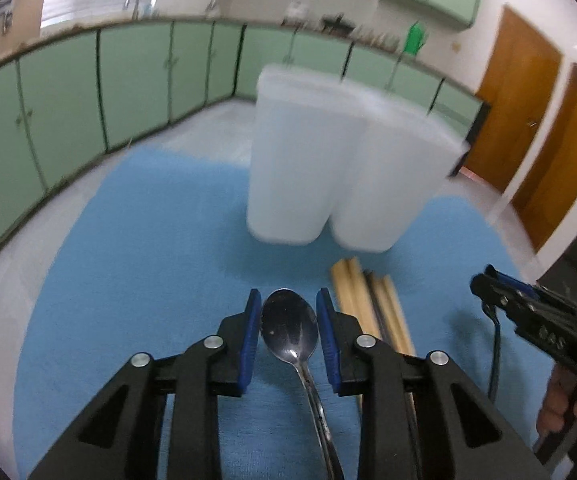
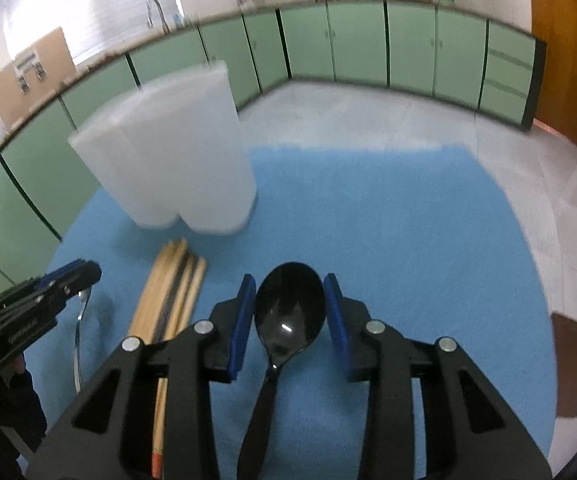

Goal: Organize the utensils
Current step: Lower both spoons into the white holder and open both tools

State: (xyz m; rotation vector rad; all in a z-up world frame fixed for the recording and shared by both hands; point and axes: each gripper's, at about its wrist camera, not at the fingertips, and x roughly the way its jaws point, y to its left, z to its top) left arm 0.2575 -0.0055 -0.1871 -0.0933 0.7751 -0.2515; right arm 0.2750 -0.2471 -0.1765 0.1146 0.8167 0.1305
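While both grippers are pointed down at the blue mat [image 1: 136, 240]:
Left gripper [image 1: 289, 334]: a metal spoon [image 1: 289, 330] is clamped at its bowl between the blue pads.
Right gripper [image 2: 289, 318]: a black spoon [image 2: 289, 308] is gripped by the bowl.
Chopsticks [image 1: 362, 300]: laid on the mat, just right of the metal spoon.
White container [image 1: 328, 160]: stood upright at the far side of the mat, beyond the chopsticks; its two parts are blurred.
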